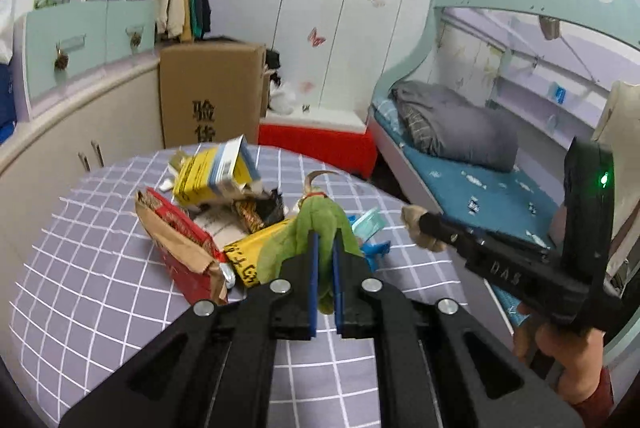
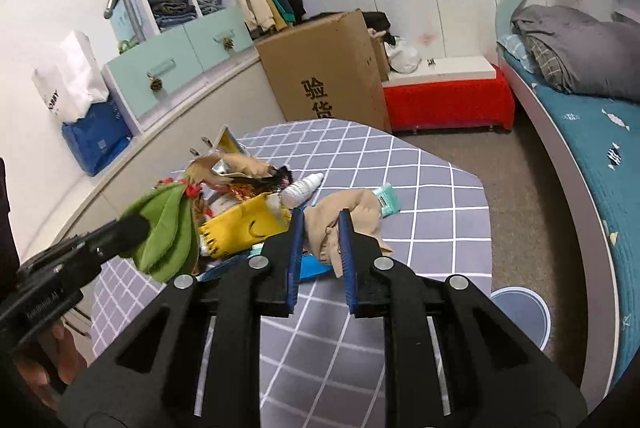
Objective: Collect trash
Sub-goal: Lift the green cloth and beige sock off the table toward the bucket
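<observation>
- A soft green felt piece (image 1: 316,228), leaf-shaped with a red trim, is pinched between the narrow blue pads of the left gripper (image 1: 325,252), above the trash pile
- A limp beige cloth (image 2: 340,216) is clamped by the right gripper (image 2: 320,228), jaws narrowed on it
- Crumpled cartons, a yellow box (image 2: 240,228) and a white tube (image 2: 302,187) are heaped on the grid-patterned grey tablecloth (image 2: 420,187)

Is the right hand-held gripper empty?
No, the right hand-held gripper is shut on a tan cloth pinched between its blue fingers.
</observation>
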Available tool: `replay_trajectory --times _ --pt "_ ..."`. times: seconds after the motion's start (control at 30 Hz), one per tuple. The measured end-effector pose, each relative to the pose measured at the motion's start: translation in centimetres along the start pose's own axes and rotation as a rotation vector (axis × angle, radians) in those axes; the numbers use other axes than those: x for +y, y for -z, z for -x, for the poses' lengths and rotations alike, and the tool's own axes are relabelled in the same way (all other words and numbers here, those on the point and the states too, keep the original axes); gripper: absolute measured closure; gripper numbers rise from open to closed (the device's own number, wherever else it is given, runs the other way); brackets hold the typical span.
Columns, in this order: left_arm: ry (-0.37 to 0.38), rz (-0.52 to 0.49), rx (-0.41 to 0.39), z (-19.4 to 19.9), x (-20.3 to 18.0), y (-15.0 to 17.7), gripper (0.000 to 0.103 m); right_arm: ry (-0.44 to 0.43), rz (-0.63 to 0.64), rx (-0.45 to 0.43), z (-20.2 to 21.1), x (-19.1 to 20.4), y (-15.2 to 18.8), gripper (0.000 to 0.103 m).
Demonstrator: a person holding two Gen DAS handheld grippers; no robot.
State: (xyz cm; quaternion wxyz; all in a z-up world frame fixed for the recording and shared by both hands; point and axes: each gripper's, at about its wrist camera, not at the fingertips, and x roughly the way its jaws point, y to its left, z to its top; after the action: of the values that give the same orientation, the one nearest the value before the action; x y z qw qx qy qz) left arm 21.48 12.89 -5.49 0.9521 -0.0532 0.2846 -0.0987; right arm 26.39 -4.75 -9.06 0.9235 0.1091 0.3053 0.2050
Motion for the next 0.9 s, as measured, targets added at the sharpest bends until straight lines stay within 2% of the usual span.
replay_trajectory --times 0.17,0.3,0.4,0.63,0.7,0.73,0.8,0.83,0.87,0.9 --pt "0.022 -0.026 -0.025 1.6 -1.6 -0.3 0.097 0.000 0.002 -0.018 2.0 0.5 0.1 0.085" --pt "0.008 -0.040 -0.015 1.1 -2.1 0.0 0.097 0.006 -0.025 0.005 1.5 -0.1 0.7 0.083" --pt "0.029 -0.013 -0.003 0.5 -1.6 0.0 0.097 0.001 -0.030 0.001 1.3 -0.4 1.3 0.085" --pt "0.073 -0.061 -0.029 0.5 -4.1 -0.3 0.097 -0.007 -0.103 -0.070 4.0 -2.7 1.7 0.085" --pt "0.087 -0.063 -0.030 0.4 -4.8 -0.3 0.097 0.008 -0.105 -0.047 3.9 -3.5 1.9 0.085" --pt "0.089 -0.062 -0.028 0.2 -5.1 -0.2 0.097 0.013 -0.097 -0.001 3.3 -3.6 2.2 0.084" --pt "0.077 -0.070 -0.019 0.0 -5.5 0.0 0.097 0.012 -0.084 0.055 2.3 -3.5 3.0 0.076" --pt "0.069 -0.072 -0.018 0.0 -5.7 0.2 0.097 0.031 -0.067 0.076 1.9 -3.1 3.7 0.052" --pt "0.054 -0.081 -0.009 -0.1 -5.8 0.5 0.097 0.043 -0.052 0.085 1.7 -2.6 4.4 0.041" --pt "0.049 -0.086 -0.004 -0.1 -5.8 0.8 0.097 0.035 -0.042 0.086 1.7 -2.3 5.0 0.041"
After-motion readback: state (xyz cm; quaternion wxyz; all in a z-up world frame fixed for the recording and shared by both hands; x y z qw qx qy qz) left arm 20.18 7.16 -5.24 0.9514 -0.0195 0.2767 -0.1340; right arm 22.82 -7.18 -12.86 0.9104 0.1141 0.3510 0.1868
